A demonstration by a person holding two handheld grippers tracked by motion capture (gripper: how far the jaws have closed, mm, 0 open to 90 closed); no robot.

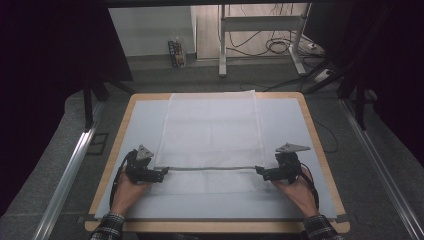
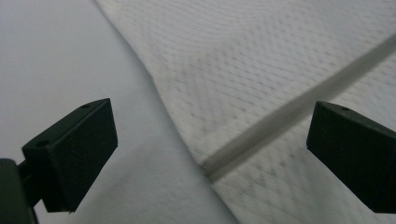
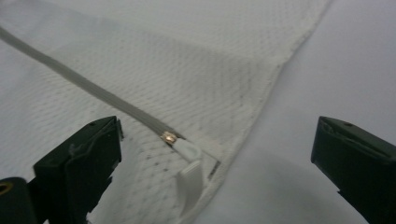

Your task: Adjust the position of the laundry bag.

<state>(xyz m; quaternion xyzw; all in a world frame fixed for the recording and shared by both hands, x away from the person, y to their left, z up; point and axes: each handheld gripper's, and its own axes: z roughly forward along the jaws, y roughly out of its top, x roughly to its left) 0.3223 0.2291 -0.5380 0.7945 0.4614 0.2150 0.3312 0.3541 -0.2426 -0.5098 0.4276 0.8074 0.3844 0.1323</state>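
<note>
White mesh bag [image 1: 210,135] lies flat; its zipper [image 1: 210,168] runs between both wide-open, empty grippers. Pull tab [image 3: 189,175] sits inside the right gripper [image 3: 215,154], seemingly untouched; left gripper [image 2: 210,149] straddles the other end.

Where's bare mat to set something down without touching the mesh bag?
Free: mat strip left of the mesh bag, the strip to its right, and the band along the near edge. Crowded: both ends of the zipper, where the left gripper and right gripper sit open.
</note>
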